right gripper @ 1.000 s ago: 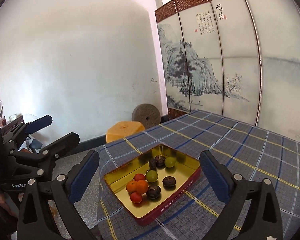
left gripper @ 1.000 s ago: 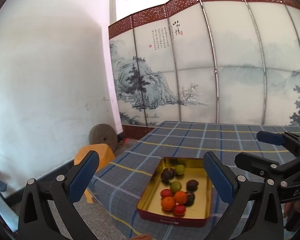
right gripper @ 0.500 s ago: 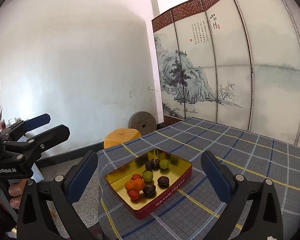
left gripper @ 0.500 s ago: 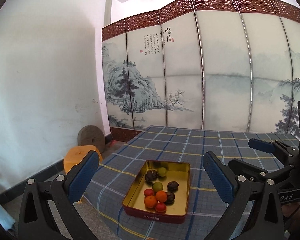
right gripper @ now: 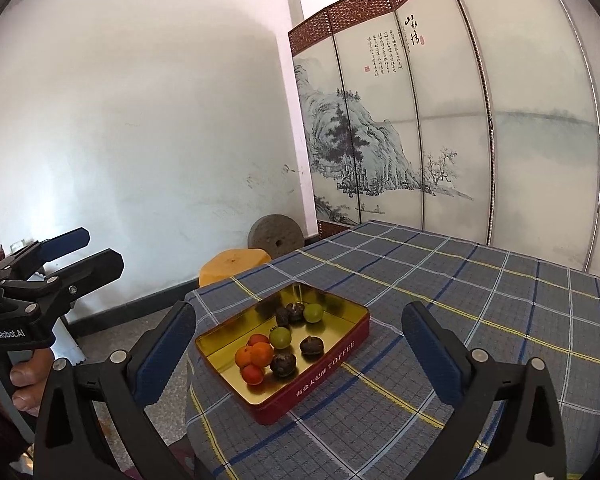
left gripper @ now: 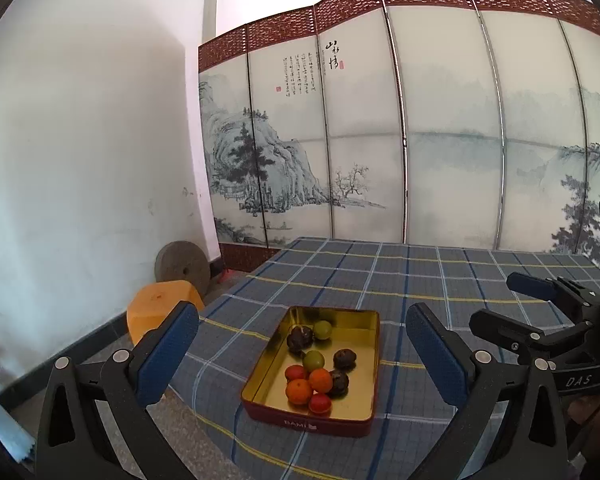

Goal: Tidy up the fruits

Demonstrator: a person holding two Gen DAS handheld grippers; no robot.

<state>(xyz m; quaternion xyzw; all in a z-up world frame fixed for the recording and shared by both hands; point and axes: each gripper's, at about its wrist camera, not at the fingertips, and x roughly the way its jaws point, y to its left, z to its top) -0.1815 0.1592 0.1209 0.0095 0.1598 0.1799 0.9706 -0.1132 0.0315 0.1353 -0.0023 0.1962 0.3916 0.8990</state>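
A red tin with a gold inside (left gripper: 364, 364) (right gripper: 340, 350) sits on the plaid tablecloth near the table's left corner. It holds several small fruits: orange ones (left gripper: 299, 391) (right gripper: 261, 353), red ones (left gripper: 320, 403), green ones (left gripper: 313, 360) (right gripper: 280, 337) and dark brown ones (left gripper: 344, 358) (right gripper: 311, 345). My left gripper (left gripper: 302, 354) is open and empty, held in the air short of the tin. My right gripper (right gripper: 298, 348) is open and empty, also short of the tin. Each gripper shows at the other view's edge.
The plaid-covered table (left gripper: 420, 280) (right gripper: 480, 300) stretches back to a painted folding screen (left gripper: 380, 140). An orange stool (left gripper: 160, 308) (right gripper: 236, 264) and a round millstone (left gripper: 182, 262) (right gripper: 276, 236) stand on the floor left of the table, by the white wall.
Both grippers have drawn back and tilted up a little; the tin sits lower and farther in both views. Both stay open and empty.
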